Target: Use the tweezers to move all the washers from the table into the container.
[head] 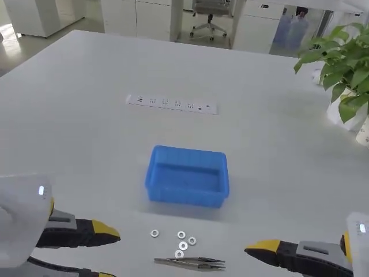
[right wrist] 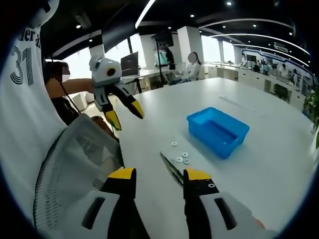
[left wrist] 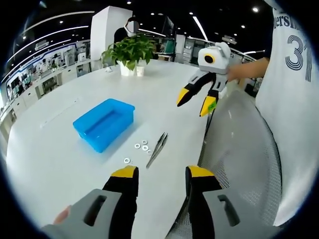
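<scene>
near the table's (head: 86,115) front edge, between your left gripper (left wrist: 162,174) and right gripper (right wrist: 159,174), both spread and empty, the tweezers (head: 190,262) lie flat beside five small washers (head: 181,242), short of the blue container (head: 187,176). grip the tweezers mid-length; they're likely light, springy and slippery. power strip (head: 172,104) and plant (head: 343,63) stand well clear.

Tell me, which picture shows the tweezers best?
The head view: the tweezers lie whole, seen from above, beside the washers. The left gripper view shows them whole but smaller. In the right gripper view its own jaw hides part of them.
</scene>
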